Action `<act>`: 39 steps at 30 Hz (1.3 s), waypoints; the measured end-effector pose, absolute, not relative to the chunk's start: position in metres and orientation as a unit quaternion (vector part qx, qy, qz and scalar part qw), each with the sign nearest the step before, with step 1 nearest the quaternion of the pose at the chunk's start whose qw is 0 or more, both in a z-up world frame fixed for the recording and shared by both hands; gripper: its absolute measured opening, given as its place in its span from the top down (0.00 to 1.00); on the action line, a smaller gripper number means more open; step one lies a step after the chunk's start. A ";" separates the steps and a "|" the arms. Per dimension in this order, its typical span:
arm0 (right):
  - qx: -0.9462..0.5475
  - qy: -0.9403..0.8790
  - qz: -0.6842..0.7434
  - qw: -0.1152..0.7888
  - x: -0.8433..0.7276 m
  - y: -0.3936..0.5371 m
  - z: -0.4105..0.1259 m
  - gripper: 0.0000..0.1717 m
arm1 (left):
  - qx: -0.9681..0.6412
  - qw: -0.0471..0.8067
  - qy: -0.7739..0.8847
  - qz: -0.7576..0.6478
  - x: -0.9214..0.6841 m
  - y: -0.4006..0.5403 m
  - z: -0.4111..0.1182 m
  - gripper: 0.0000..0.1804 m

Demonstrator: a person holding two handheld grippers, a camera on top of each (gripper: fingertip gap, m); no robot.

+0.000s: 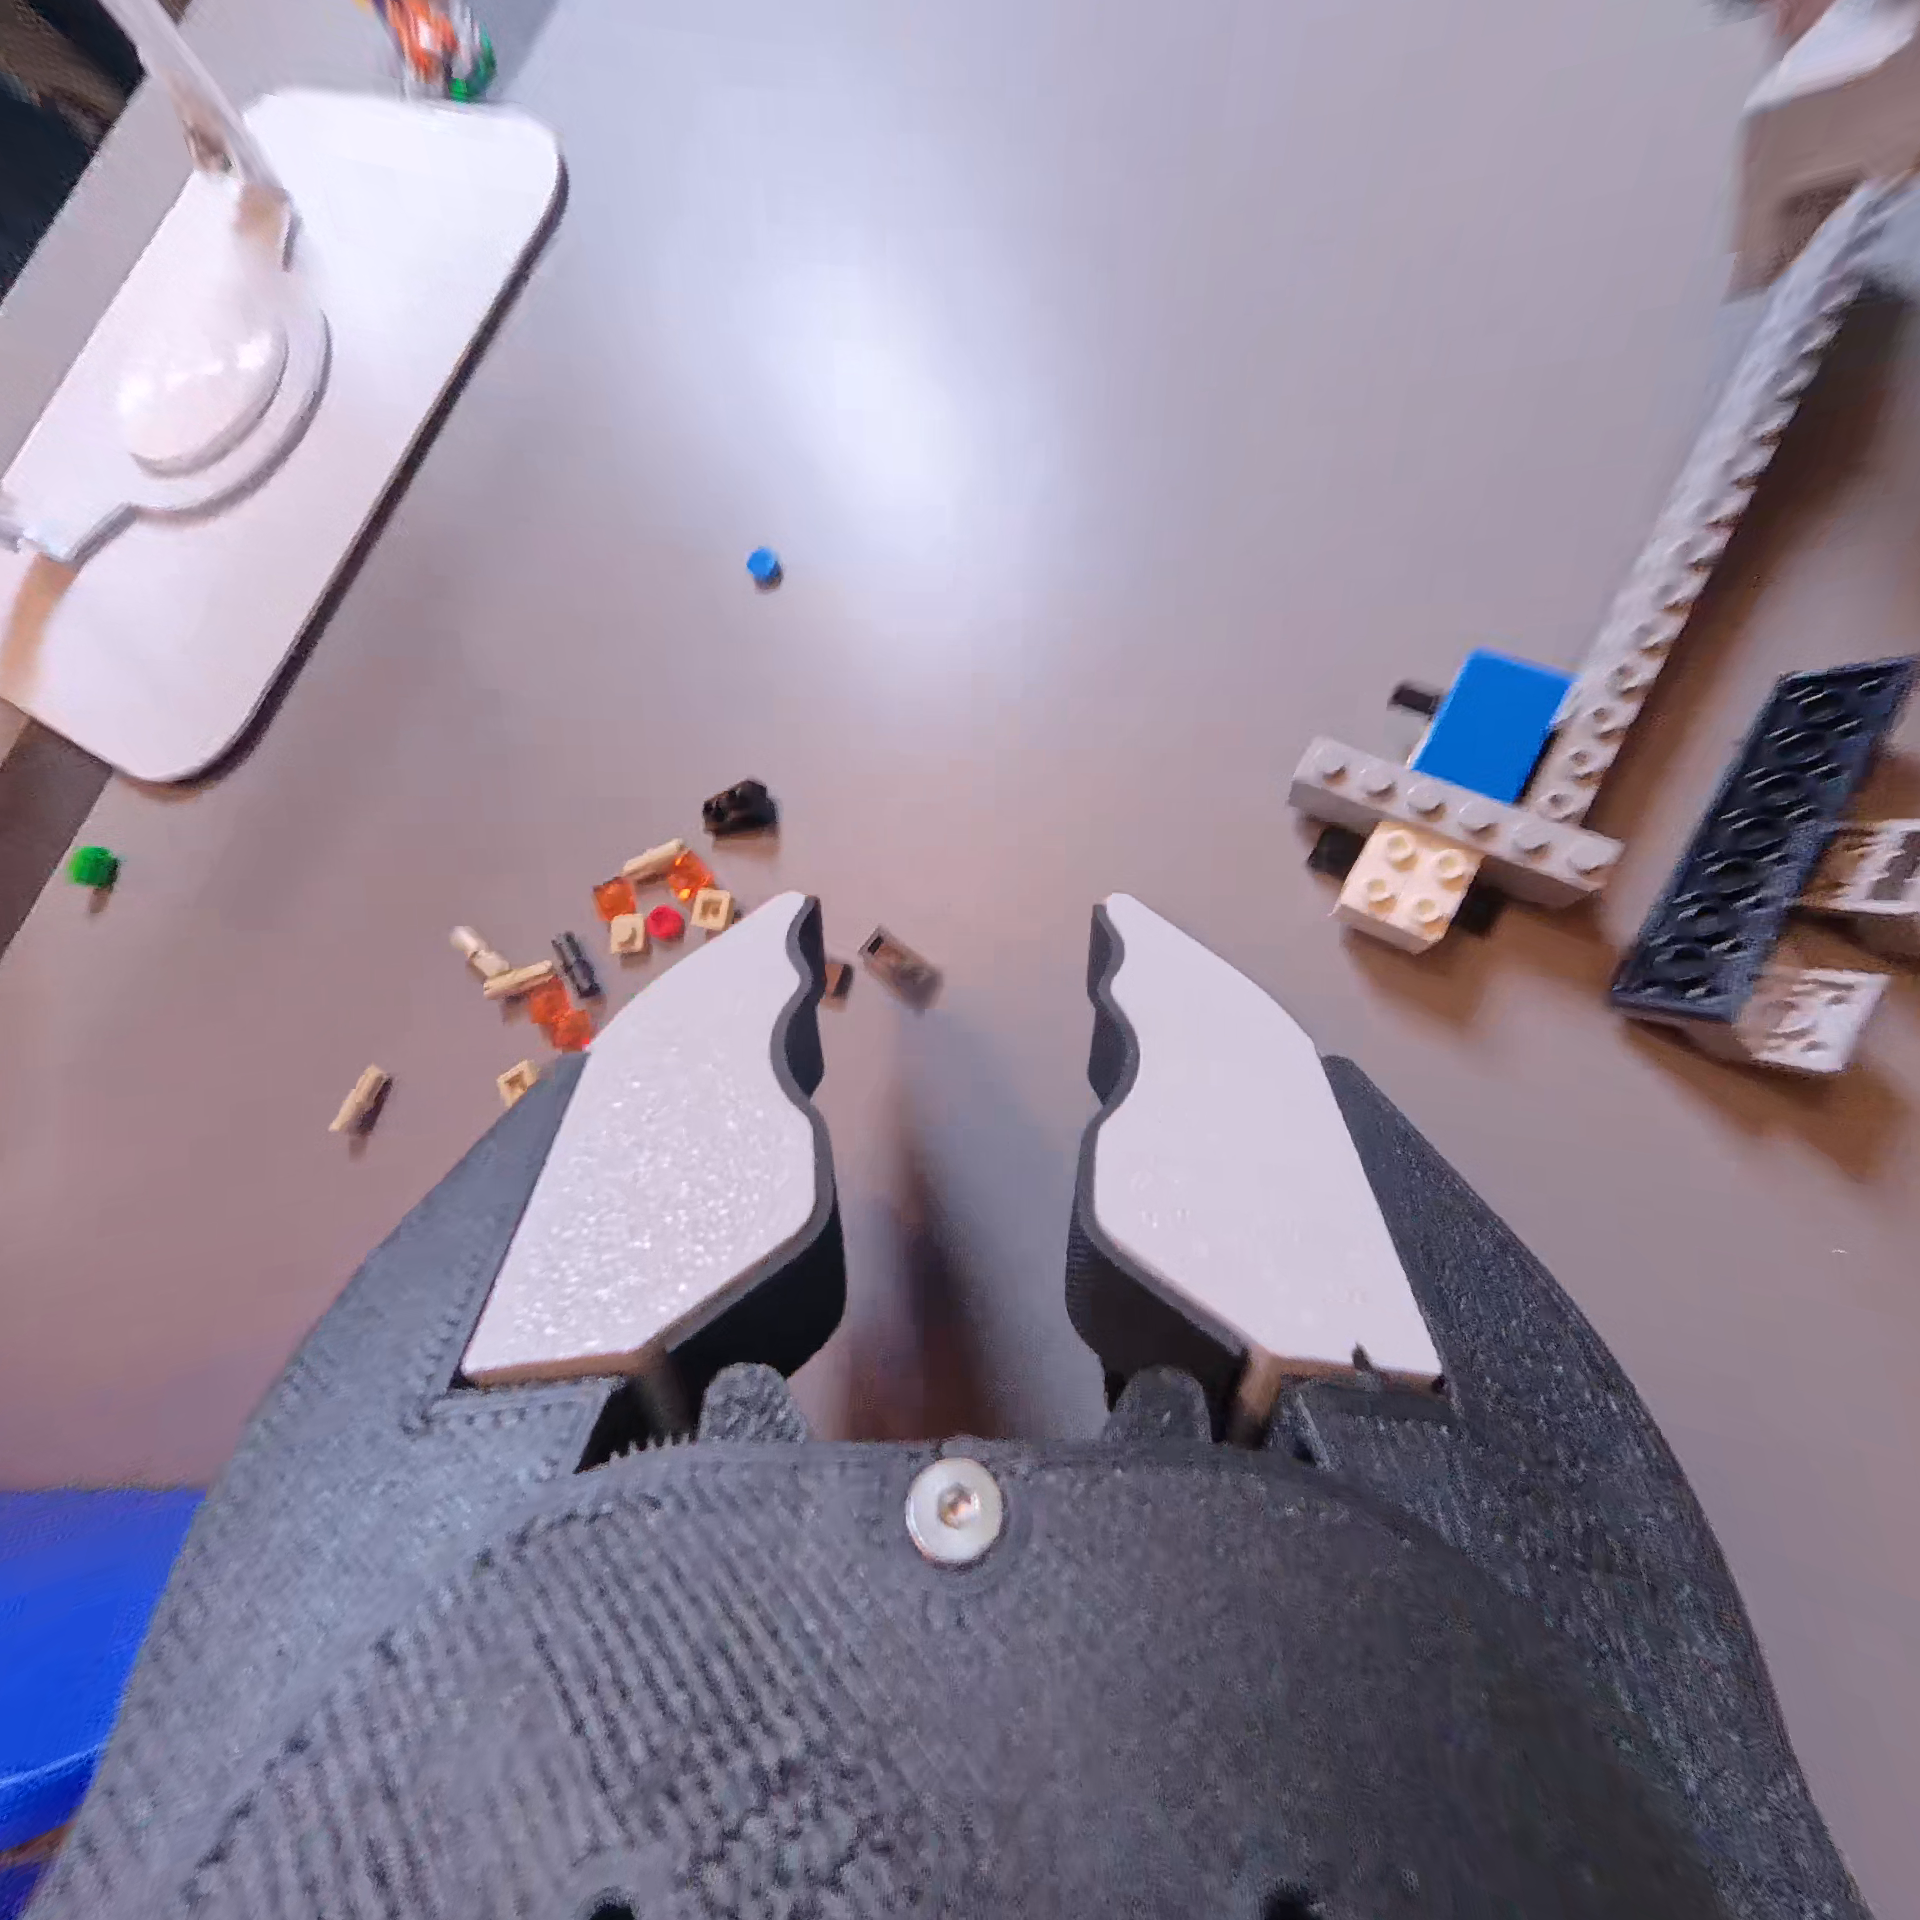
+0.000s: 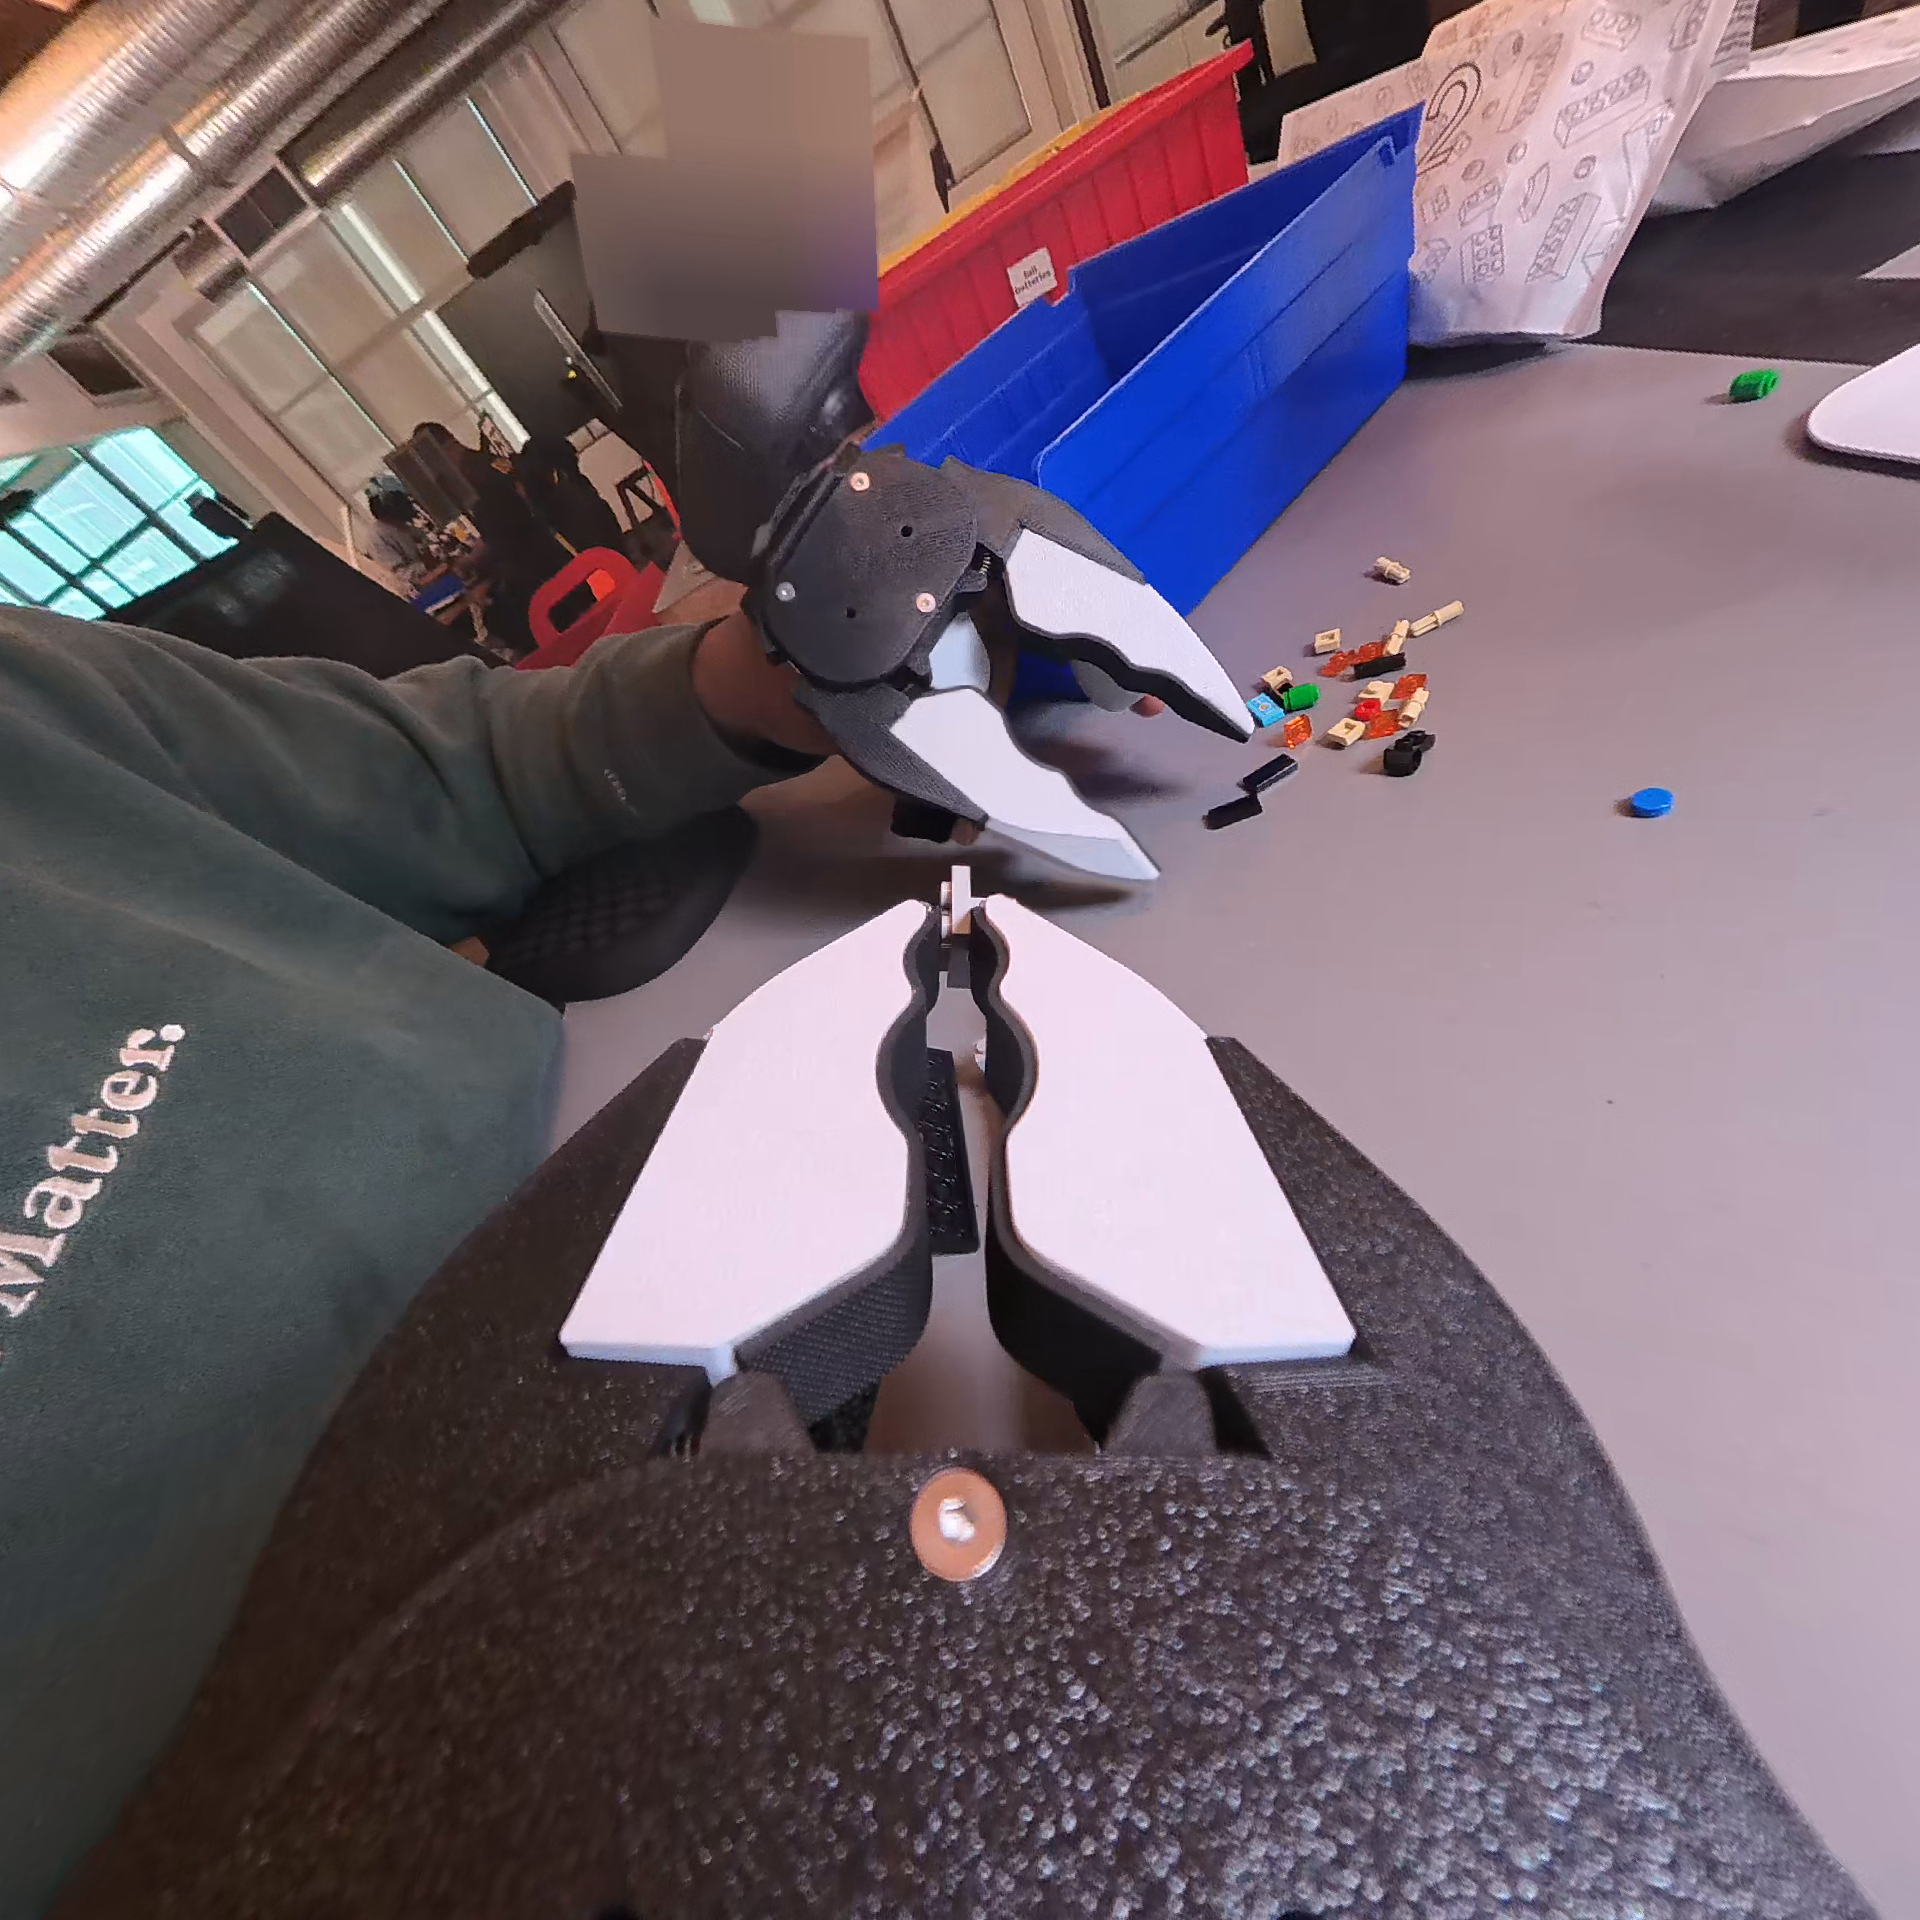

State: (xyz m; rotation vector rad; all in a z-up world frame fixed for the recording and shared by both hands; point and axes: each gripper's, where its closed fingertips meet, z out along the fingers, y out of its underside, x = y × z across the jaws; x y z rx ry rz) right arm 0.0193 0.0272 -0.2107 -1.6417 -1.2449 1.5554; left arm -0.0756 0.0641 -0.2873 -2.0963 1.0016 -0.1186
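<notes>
Black textured housing fills the bottom of the left wrist view, and beyond it my left gripper (image 1: 956, 925) stands with its fingers spread wide and nothing between them — the brown table (image 1: 935, 416) shows through the gap. A small dark brick (image 1: 900, 966) lies on the table just beside my left fingertip, and a scatter of tan, orange and red small parts (image 1: 623, 935) lies near the outer side of that finger. A grey-and-blue brick assembly (image 1: 1475, 790) sits well apart to the right, with a dark studded plate (image 1: 1766, 831) beyond it; a white lamp base (image 1: 312, 416) stands far left, and a lone blue stud (image 1: 764, 567) lies ahead. In the right wrist view, the same black housing comes first, then my right gripper (image 2: 961, 914), clenched on a thin light-grey plate piece (image 2: 958, 899) that protrudes edge-on above the tips; the pads press it from both sides. Past it my left gripper (image 2: 1195, 800) hovers open above the table, next to two black bars (image 2: 1252, 792). A blue bin (image 2: 1195, 416) stands behind. Risk, as I judge it: the grip on the plate piece is narrow and near the tips, so a sideways knock could twist it out. My open left fingers are close to the loose parts, so a low sweep could scatter them.
</notes>
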 end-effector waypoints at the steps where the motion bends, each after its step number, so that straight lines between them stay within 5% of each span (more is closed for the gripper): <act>1: -0.606 -0.466 0.582 0.277 0.019 0.026 -0.209 0.97 | -0.816 0.413 0.396 -0.080 -0.066 0.060 -0.279 0.73; 9: -0.518 -0.504 0.635 0.272 0.015 -0.011 -0.192 0.97 | -0.672 0.463 0.446 -0.368 0.018 -0.009 -0.208 0.82; 11: -0.506 -0.513 0.637 0.272 0.014 -0.017 -0.192 0.97 | -0.661 0.468 0.473 -0.348 0.025 -0.016 -0.206 0.91; 17: -0.524 -0.550 0.572 0.309 0.017 -0.009 -0.198 0.88 | -0.708 0.479 0.496 -0.152 -0.032 0.006 -0.193 0.92; 22: -0.511 -0.710 0.444 0.194 0.040 -0.040 -0.247 0.86 | -0.828 0.313 0.465 0.021 -0.166 -0.005 -0.204 0.91; 28: -0.486 -0.794 0.319 0.180 0.044 -0.053 -0.291 0.82 | -0.887 0.266 0.363 0.109 -0.246 -0.009 -0.207 0.88; 33: -0.483 -0.800 0.296 0.197 0.042 -0.049 -0.294 0.90 | -0.878 0.283 0.358 0.146 -0.250 -0.001 -0.204 0.69; 39: -0.491 -0.715 0.420 0.266 0.024 -0.042 -0.244 0.90 | -0.723 0.435 0.526 -0.106 -0.094 -0.024 -0.177 0.73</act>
